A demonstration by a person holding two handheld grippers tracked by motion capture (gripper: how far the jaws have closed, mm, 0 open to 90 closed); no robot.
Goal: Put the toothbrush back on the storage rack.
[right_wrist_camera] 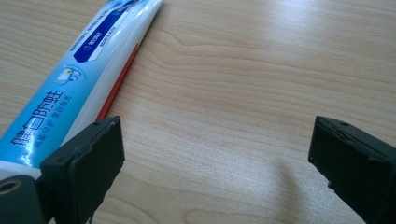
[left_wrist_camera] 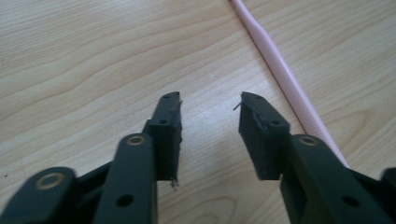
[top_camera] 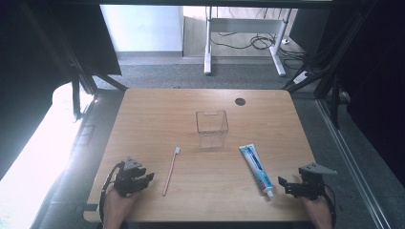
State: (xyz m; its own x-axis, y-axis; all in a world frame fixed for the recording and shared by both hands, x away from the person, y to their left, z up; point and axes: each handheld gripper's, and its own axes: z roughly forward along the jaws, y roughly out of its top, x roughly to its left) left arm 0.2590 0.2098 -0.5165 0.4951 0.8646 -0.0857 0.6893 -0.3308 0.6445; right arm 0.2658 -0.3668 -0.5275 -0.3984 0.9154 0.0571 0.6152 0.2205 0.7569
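Beyond toothbrush (top_camera: 171,170), clear container (top_camera: 211,128)

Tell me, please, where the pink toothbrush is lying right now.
In the high view the slim pink toothbrush lies flat on the wooden table, left of centre, between the left hand-held gripper and the clear plastic container.

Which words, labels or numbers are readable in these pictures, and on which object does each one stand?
"健白防蛀": large blue characters on the toothpaste tube, in the right gripper view.
Smaller characters beside them and the white text on the tube's dark blue patch: too small to read.
Toothbrush, clear container, table: no text.
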